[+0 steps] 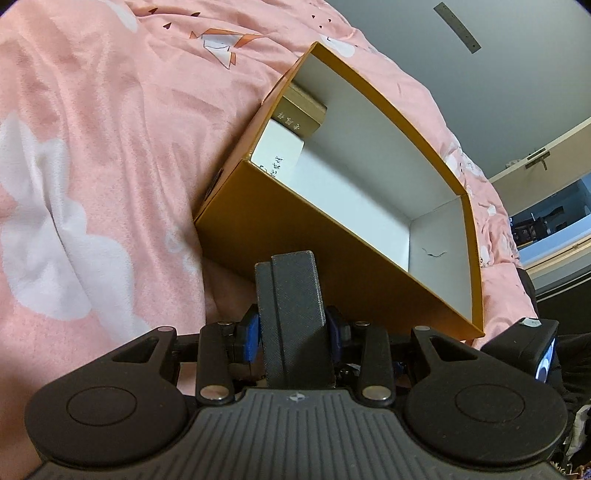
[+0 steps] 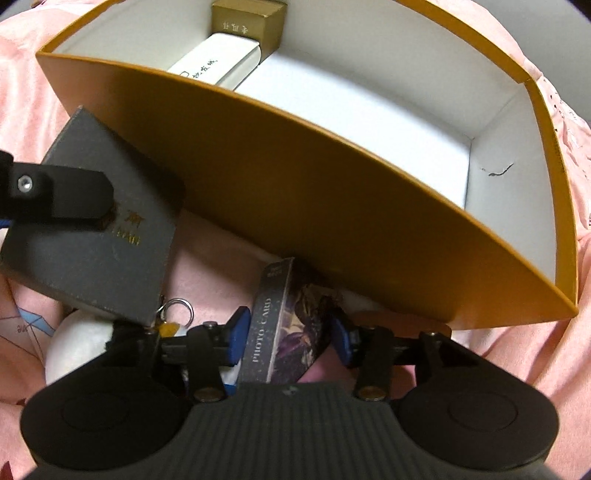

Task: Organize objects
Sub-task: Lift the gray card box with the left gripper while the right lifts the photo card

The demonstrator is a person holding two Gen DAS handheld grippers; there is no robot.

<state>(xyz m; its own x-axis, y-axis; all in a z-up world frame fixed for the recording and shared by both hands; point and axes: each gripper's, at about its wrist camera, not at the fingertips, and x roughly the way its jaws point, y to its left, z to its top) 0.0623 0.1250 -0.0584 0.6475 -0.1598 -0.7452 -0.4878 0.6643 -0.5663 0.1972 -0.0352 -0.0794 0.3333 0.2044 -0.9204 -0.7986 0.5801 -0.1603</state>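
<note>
- Left gripper (image 1: pixel 291 317) clamped on a flat grey box (image 1: pixel 293 295), seen edge-on, long axis running forward toward the orange carton (image 1: pixel 332 266) just ahead.
- Right gripper (image 2: pixel 282 332) part open around an upright photo-card box (image 2: pixel 286 317); pad contact unclear.
- Carton open-topped, white inside, gold box (image 2: pixel 247 22) and white box (image 2: pixel 214 61) at its far end.
- Pink bedding (image 1: pixel 92 147) underneath.

white box (image 2: pixel 214 62) half behind box wall (image 2: pixel 295 192)
</note>
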